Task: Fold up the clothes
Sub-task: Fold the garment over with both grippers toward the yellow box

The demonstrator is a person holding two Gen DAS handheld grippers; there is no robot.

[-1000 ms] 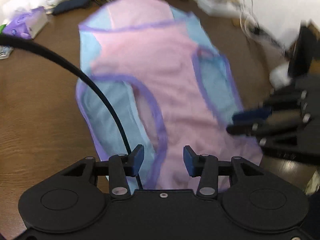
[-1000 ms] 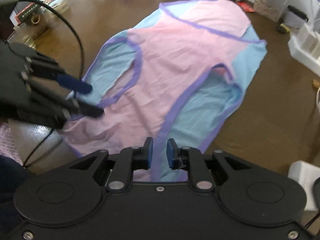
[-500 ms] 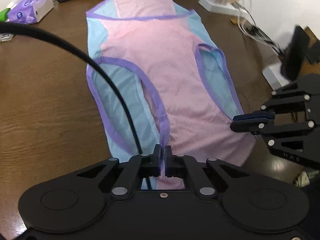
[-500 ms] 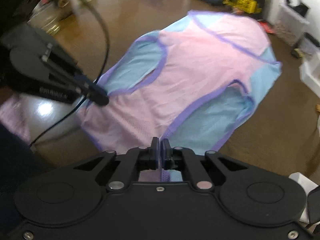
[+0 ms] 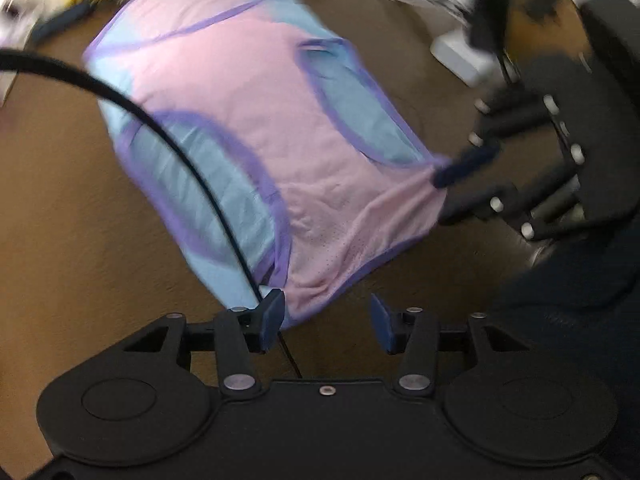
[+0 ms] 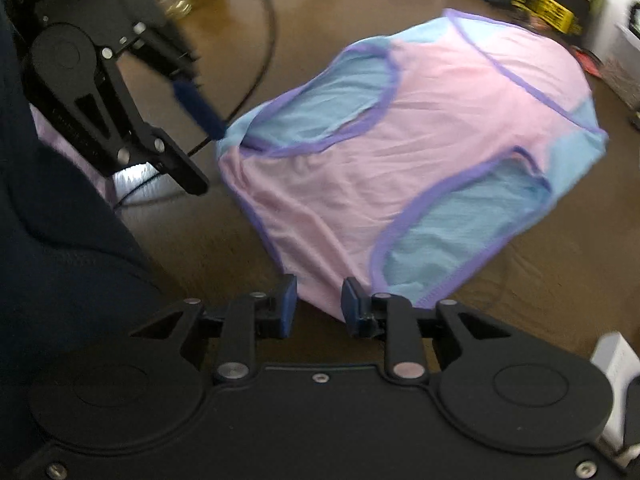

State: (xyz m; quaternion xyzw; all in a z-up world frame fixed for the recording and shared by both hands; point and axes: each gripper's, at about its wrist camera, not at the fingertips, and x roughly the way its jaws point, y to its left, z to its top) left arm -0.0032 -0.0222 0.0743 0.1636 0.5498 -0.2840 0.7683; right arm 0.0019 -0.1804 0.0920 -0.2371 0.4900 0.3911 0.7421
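Note:
A pink and light-blue sleeveless top point(image 5: 256, 128) with purple trim lies flat on the brown table; it also shows in the right wrist view point(image 6: 408, 168). My left gripper point(image 5: 326, 322) is open, its fingers apart at the garment's near corner, holding nothing. My right gripper point(image 6: 318, 308) is open too, its blue pads just off the garment's near edge. Each gripper appears in the other's view, the right one point(image 5: 464, 166) at the top's right corner, the left one point(image 6: 200, 108) at its left corner.
A black cable point(image 5: 168, 136) arcs over the left part of the top. A yellow box point(image 6: 540, 4) and a white box point(image 5: 460, 60) stand at the table's far side. The person's dark clothing point(image 6: 60, 248) fills the near left.
Both grippers were shut on the garment's near shoulder edges half a second ago; both have now opened and let go. The top has settled flat and the grippers have drawn back slightly.

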